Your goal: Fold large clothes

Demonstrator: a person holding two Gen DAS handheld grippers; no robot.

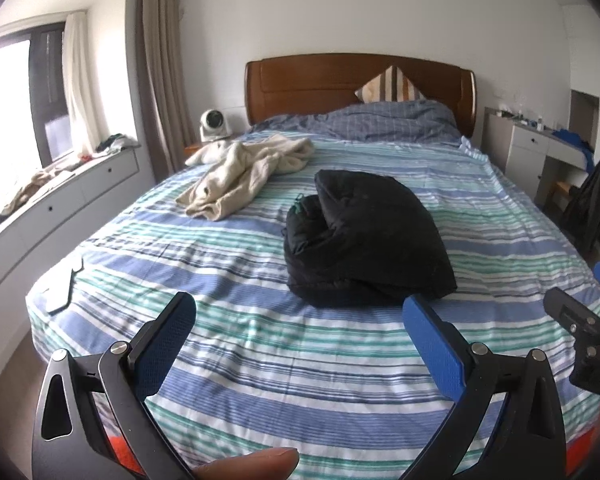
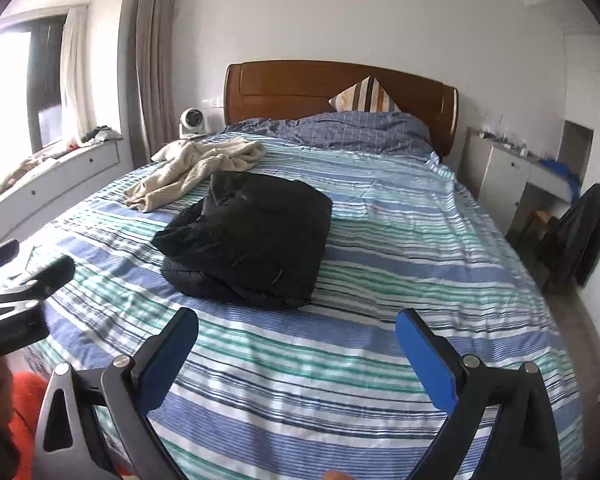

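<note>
A black padded jacket (image 1: 364, 240) lies folded into a thick bundle in the middle of the striped bed (image 1: 260, 360); it also shows in the right wrist view (image 2: 252, 240). A crumpled cream garment (image 1: 248, 168) lies beyond it at the far left, also seen in the right wrist view (image 2: 196, 168). My left gripper (image 1: 300, 320) is open and empty, held above the bed short of the jacket. My right gripper (image 2: 298, 332) is open and empty, also short of the jacket. The right gripper shows at the right edge of the left wrist view (image 1: 580, 320).
A wooden headboard (image 1: 360, 84) with a striped cushion (image 1: 392, 88) and a blue duvet (image 1: 380, 120) stand at the far end. A window bench with drawers (image 1: 60, 200) runs along the left. A white desk (image 1: 540, 148) and a dark chair (image 1: 592, 200) stand at the right.
</note>
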